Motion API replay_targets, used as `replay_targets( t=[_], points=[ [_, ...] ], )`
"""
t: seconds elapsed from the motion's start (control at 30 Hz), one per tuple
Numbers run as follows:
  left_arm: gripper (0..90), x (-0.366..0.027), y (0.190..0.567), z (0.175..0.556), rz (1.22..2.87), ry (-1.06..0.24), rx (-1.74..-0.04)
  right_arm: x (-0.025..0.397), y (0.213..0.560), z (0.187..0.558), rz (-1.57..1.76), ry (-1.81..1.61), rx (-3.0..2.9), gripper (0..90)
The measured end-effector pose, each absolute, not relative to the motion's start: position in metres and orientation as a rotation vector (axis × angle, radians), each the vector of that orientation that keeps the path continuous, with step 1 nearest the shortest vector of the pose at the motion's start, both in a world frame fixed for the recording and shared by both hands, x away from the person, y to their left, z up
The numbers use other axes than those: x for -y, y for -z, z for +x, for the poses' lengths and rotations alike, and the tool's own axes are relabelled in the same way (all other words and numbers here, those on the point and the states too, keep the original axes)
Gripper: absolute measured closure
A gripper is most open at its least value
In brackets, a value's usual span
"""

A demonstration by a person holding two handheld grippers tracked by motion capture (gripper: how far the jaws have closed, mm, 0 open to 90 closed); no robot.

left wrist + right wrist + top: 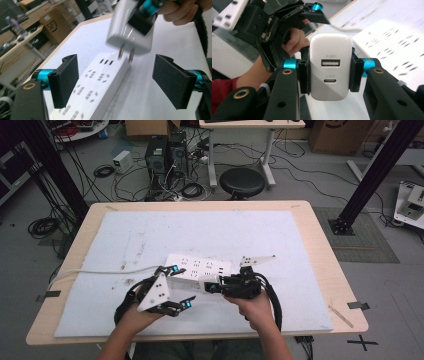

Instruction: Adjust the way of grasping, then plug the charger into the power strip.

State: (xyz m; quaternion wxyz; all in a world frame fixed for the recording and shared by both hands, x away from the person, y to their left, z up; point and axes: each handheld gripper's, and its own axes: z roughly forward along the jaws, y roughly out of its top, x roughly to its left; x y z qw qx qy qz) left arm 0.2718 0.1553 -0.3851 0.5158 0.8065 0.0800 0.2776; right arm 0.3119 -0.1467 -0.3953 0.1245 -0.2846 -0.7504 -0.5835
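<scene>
My right gripper is clamped on the white USB charger, prongs hanging just over the power strip, not seated yet. Left gripper wide apart, straddling the strip, not touching it. Strip lies mid-tabletop, toward the near edge. Nothing blocks the sockets.

White smooth semi-gloss plastic charger block, two shiny metal prongs. White matt plastic power strip. Gripper fingers matt black, rubbery-looking pads. Pale wood-look tabletop under matt white, scuffed foam-like sheet.
</scene>
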Motion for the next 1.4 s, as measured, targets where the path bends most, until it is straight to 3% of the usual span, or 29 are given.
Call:
replay_targets(
  t=[0.33, 0.53, 1.07, 1.4],
  points=[
    [16.0, -0.202, 0.371, 0.290, 1.942, -0.668, -0.473, 0.153, 0.375, 0.309, -0.849, 1.890, 2.393, 63.3],
    [16.0, -0.219, 0.370, 0.297, 1.993, -0.642, -0.555, 0.147, 0.365, 0.311, -0.886, 1.777, 2.691, 63.3],
    [16.0, -0.250, 0.353, 0.313, 2.048, -0.646, -0.579, 0.158, 0.343, 0.345, -0.832, 1.336, 2.986, 63.3],
    [16.0, -0.255, 0.362, 0.321, 2.116, -0.634, -0.650, 0.136, 0.339, 0.377, -0.644, 1.071, 3.061, 63.3]
  ],
)
